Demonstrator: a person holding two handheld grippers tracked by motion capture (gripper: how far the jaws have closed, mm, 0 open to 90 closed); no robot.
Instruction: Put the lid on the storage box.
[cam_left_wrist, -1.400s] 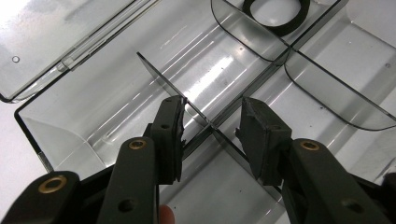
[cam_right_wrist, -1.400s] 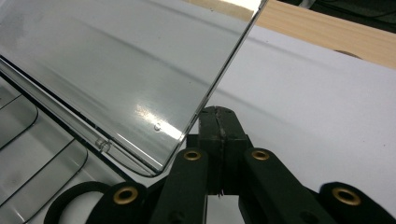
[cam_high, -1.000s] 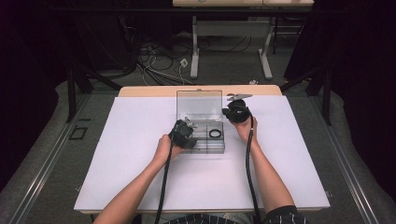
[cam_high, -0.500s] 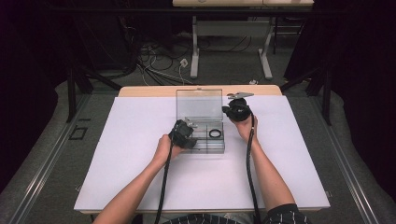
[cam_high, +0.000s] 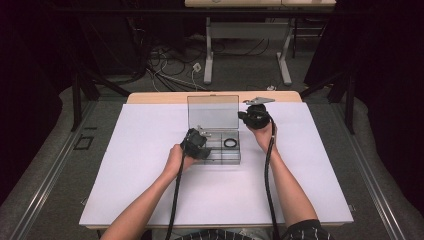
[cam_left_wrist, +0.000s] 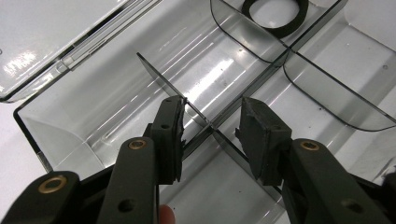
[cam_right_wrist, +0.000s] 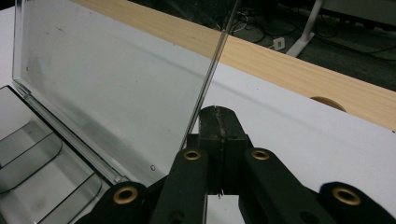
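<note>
White table (cam_high: 150, 200): the work surface, bearing near its far edge the clear plastic compartment box (cam_high: 220, 156), which serves as landmark for all that follows. Lid (cam_high: 213, 112) of the box: swung open and standing upright along the far side of the box. Right gripper (cam_high: 248, 116): at the right edge of the lid; in the right gripper view (cam_right_wrist: 218, 122) its jaws are pressed together beside that edge, though whether the thin edge is pinched between the pads cannot be told. Left gripper (cam_high: 199, 141): at the left end of the box; in the left gripper view (cam_left_wrist: 212, 130) its jaws stand partly open, astride an inner divider wall (cam_left_wrist: 161, 77) (pads not pressing it). Black ring (cam_high: 230, 143): lying flat in the far right compartment of the box.
</note>
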